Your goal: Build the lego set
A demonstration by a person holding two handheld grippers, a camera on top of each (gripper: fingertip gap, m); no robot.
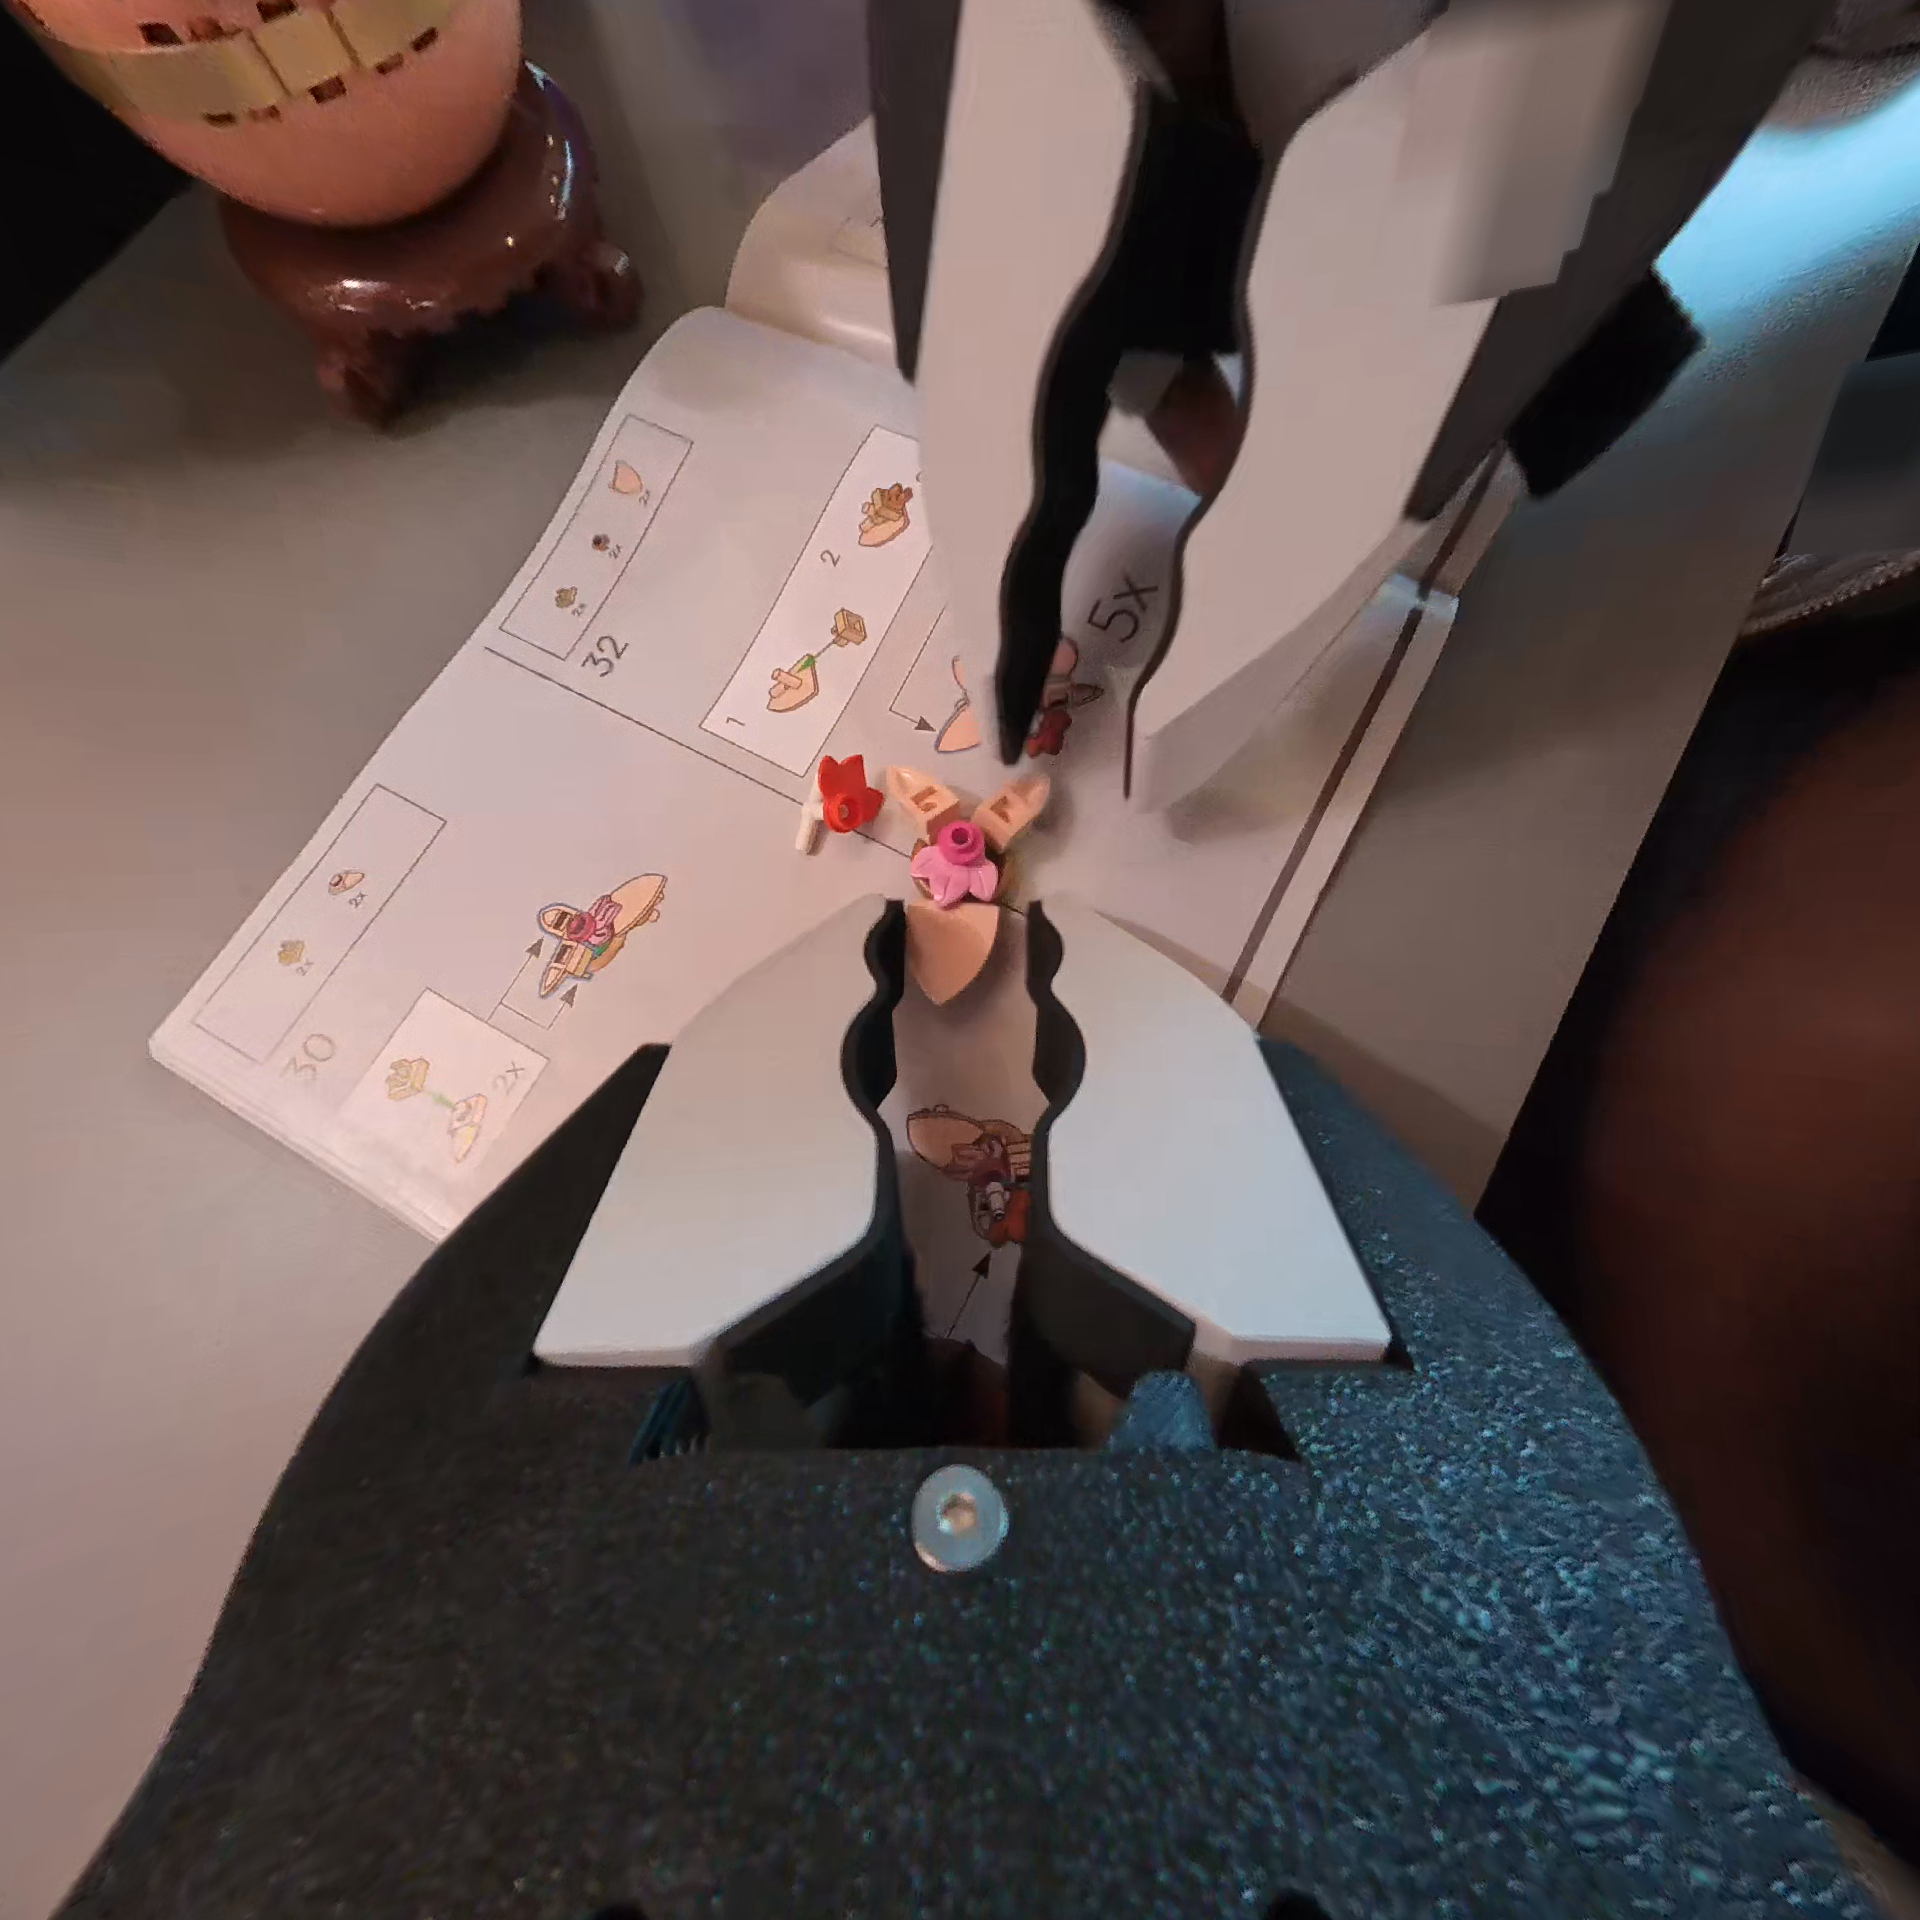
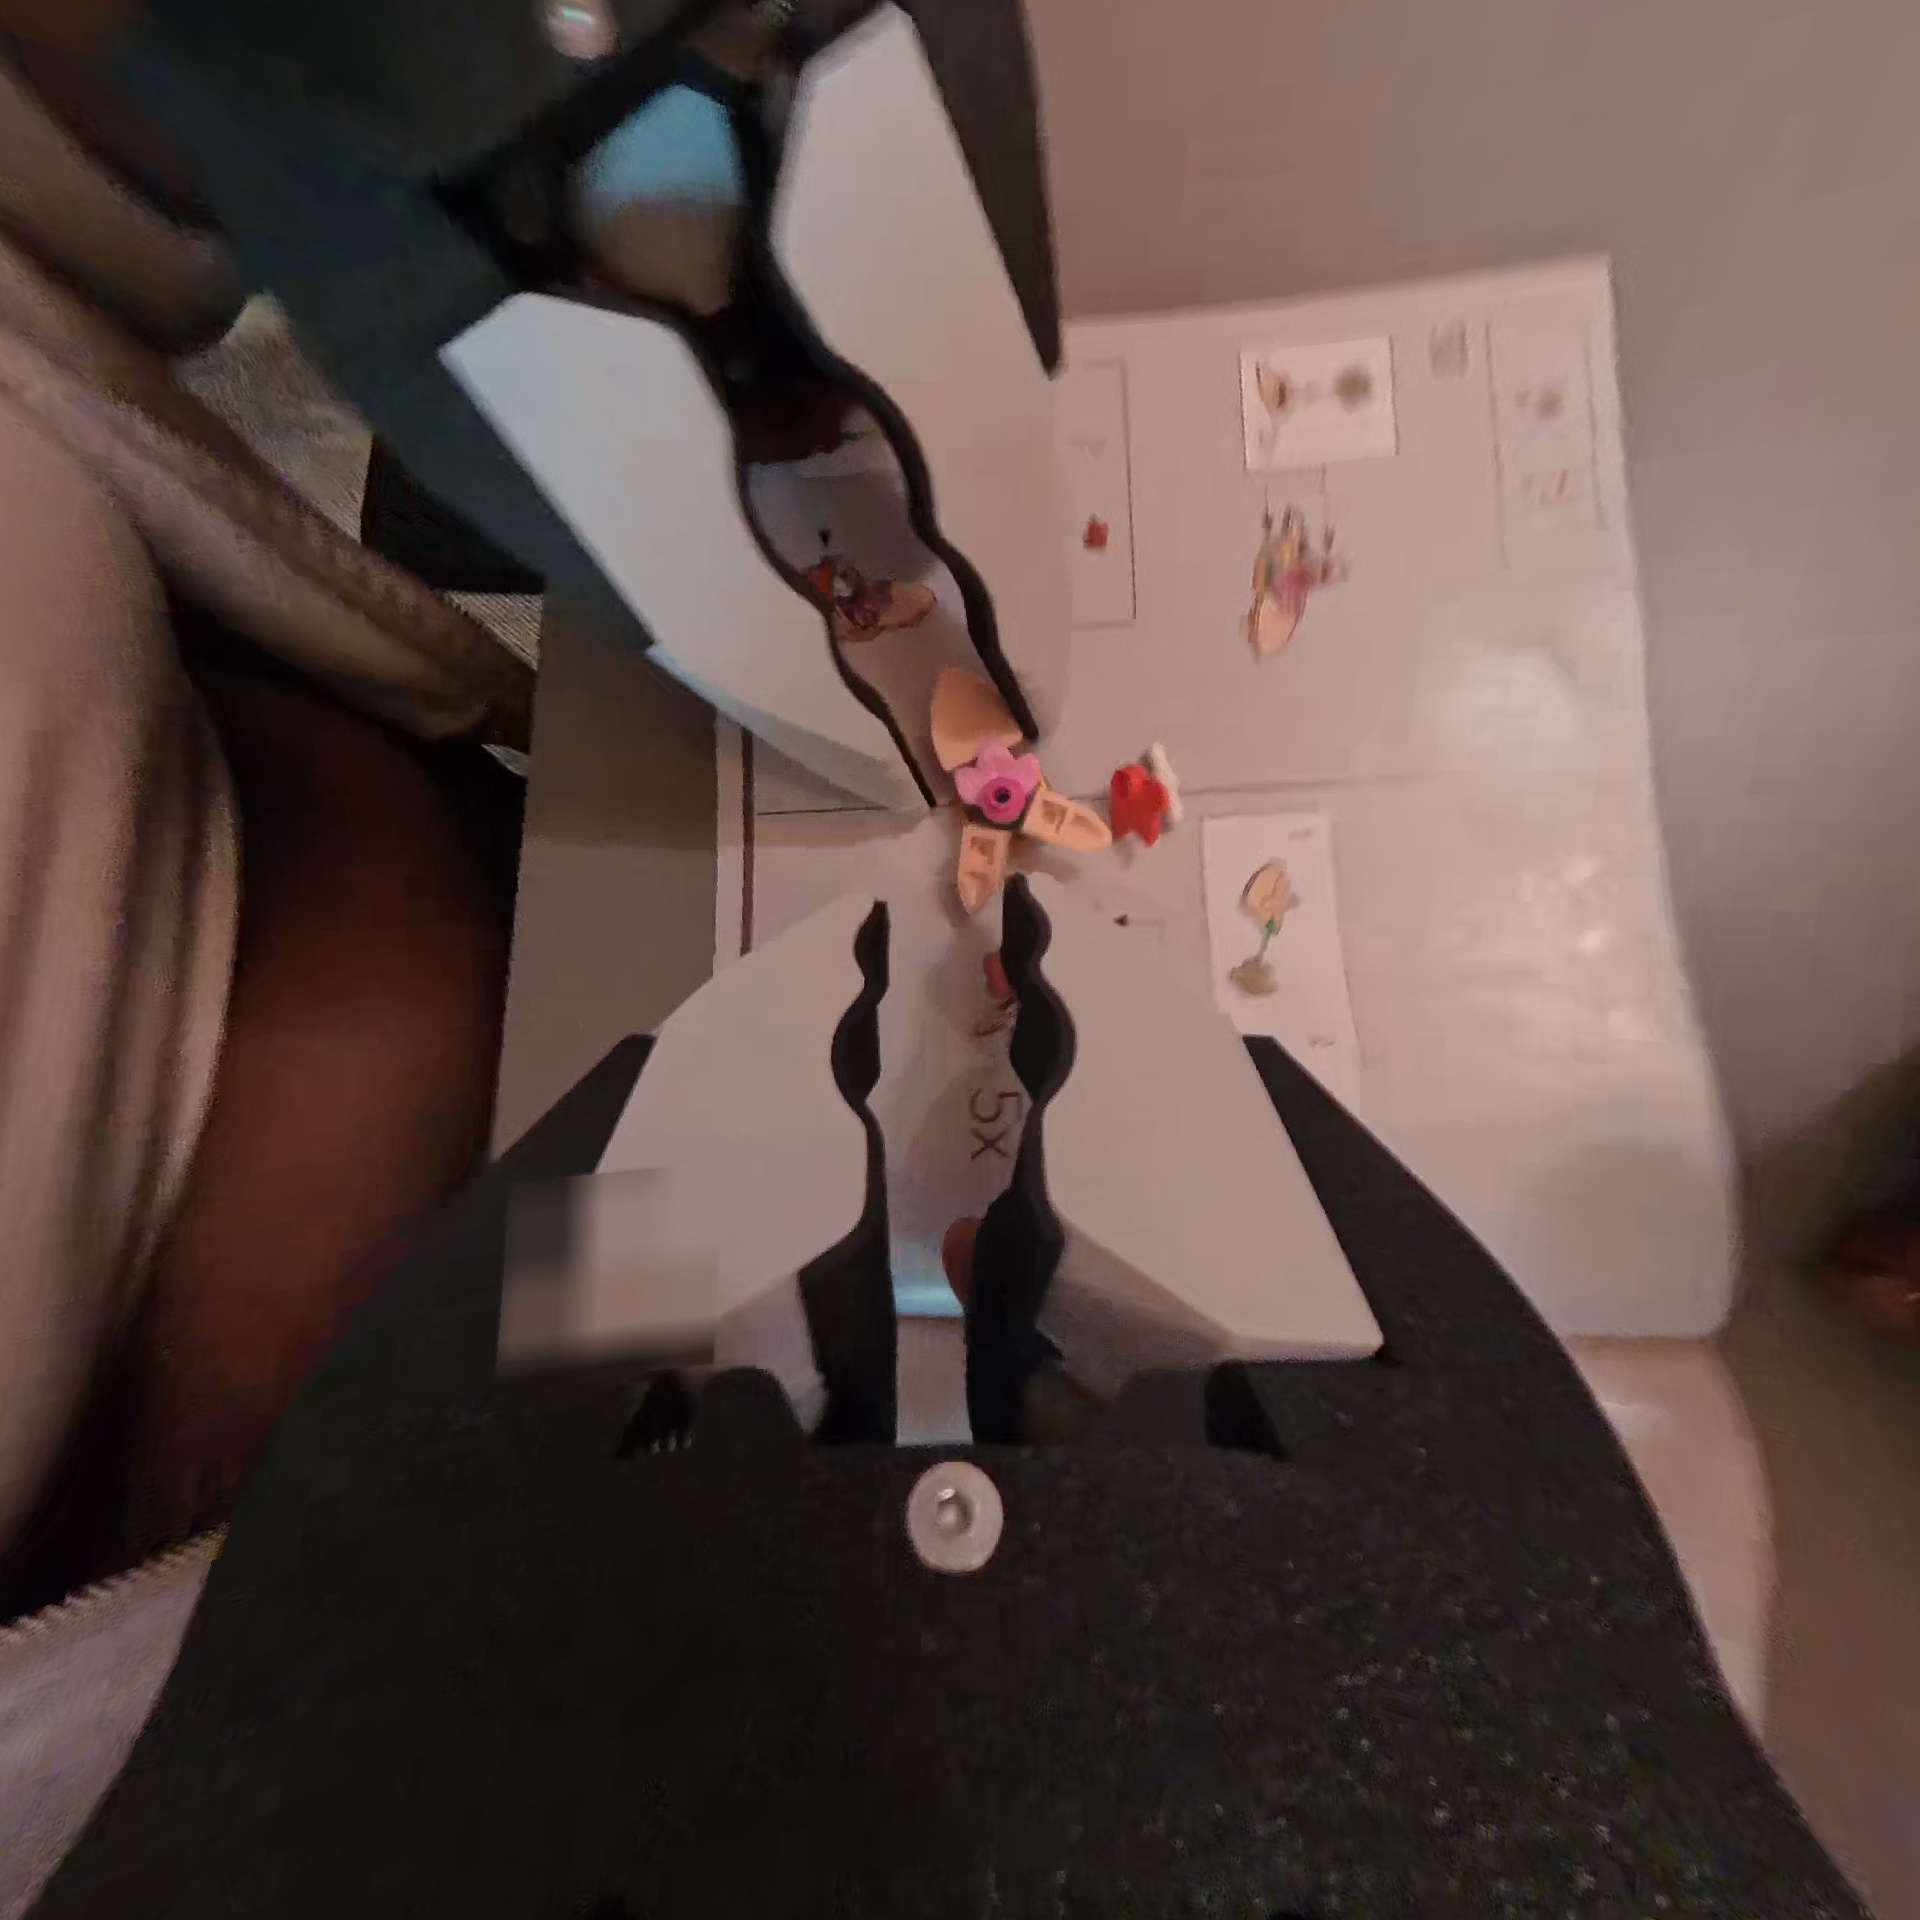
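Observation:
A small flower build, three tan petals around a pink flower (image 1: 954, 854), lies on the open instruction booklet (image 1: 436, 831). My left gripper (image 1: 961, 920) is closed around its near tan petal (image 1: 951, 961). In the right wrist view the left gripper (image 2: 977, 764) comes from the upper left onto the same build (image 2: 995, 795). My right gripper (image 2: 945, 904) is open and empty just short of a tan petal (image 2: 982, 868). In the left wrist view the right gripper (image 1: 1070, 769) comes down from the top. A red piece (image 1: 847, 805) on a white bar lies left of the build, and shows in the right wrist view (image 2: 1136, 805).
A pink egg-shaped ornament (image 1: 312, 114) on a brown carved stand (image 1: 416, 291) stands at the far left of the grey table. A person's dark clothing (image 1: 1714, 1091) is close on the right, and on the left in the right wrist view (image 2: 312, 987).

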